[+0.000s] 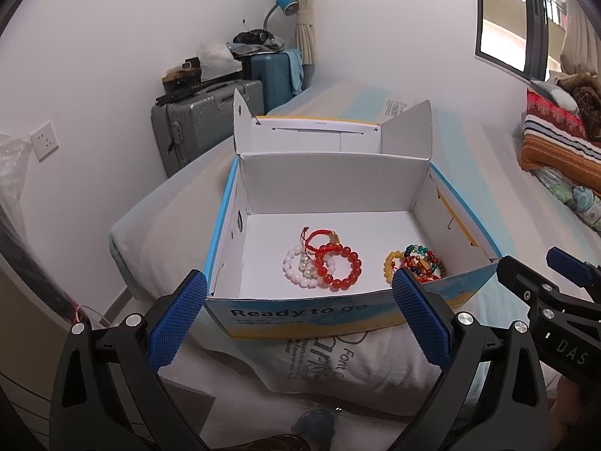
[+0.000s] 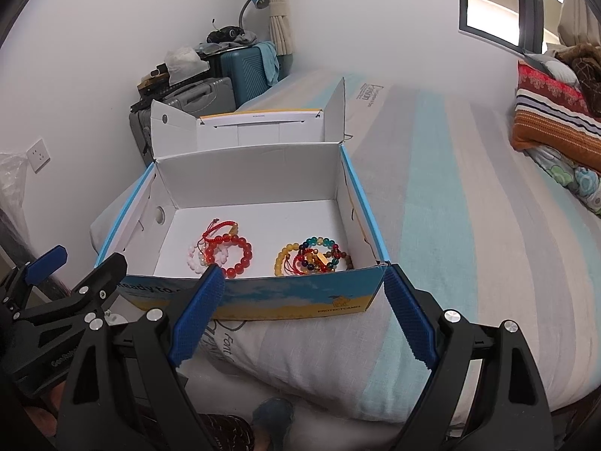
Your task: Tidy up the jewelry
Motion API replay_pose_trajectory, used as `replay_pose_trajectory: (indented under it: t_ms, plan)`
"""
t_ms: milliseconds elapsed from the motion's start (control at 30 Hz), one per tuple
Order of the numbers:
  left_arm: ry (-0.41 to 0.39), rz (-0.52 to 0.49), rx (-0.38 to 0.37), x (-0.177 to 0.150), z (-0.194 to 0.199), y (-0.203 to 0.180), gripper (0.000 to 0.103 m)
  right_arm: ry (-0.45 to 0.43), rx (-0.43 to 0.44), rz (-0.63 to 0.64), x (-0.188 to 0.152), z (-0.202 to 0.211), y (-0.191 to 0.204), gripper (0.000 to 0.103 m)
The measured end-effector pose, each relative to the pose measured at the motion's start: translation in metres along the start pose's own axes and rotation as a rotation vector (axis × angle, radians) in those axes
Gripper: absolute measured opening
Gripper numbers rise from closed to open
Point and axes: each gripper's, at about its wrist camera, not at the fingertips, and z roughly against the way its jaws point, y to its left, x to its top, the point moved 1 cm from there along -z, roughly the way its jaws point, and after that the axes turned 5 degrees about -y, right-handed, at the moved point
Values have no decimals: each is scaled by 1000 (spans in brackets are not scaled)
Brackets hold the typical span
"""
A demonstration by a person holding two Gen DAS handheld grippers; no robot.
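An open cardboard box (image 1: 300,314) (image 2: 300,293) with a blue and yellow front sits on the bed. Inside lie two heaps of bracelets. On the left are a red bead bracelet (image 1: 343,268) (image 2: 236,250), a white bead bracelet (image 1: 296,268) (image 2: 193,257) and a red cord bracelet (image 1: 319,236). On the right is a tangle of yellow and multicoloured bead bracelets (image 1: 413,261) (image 2: 311,257). My left gripper (image 1: 298,314) is open and empty in front of the box. My right gripper (image 2: 302,310) is open and empty, also in front of the box.
The box lid (image 1: 311,133) stands open at the back. The bed's striped sheet (image 2: 469,225) stretches to the right, with a striped pillow (image 2: 552,120) at the far right. Suitcases (image 1: 210,120) stand by the wall behind the bed.
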Motion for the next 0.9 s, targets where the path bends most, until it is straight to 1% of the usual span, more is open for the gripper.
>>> replay_pose_trajectory:
  t_ms: [233, 300, 433, 533, 667, 767, 900]
  plan:
    - [18, 27, -42, 3, 0, 4, 97, -3, -1, 3, 0, 0, -1, 83]
    - [17, 27, -30, 3, 0, 4, 97, -3, -1, 2, 0, 0, -2, 83]
    - [21, 1, 27, 2, -3, 0, 97, -2, -1, 4, -1, 0, -2, 83]
    - [37, -2, 7, 2, -6, -3, 97, -2, -1, 5, -1, 0, -2, 83]
    - [23, 20, -37, 2, -2, -2, 97, -2, -1, 4, -1, 0, -3, 83]
    - [18, 8, -42, 3, 0, -3, 97, -3, 0, 1, -2, 0, -4, 83]
    - [24, 23, -59, 4, 1, -4, 97, -3, -2, 0, -2, 0, -5, 83]
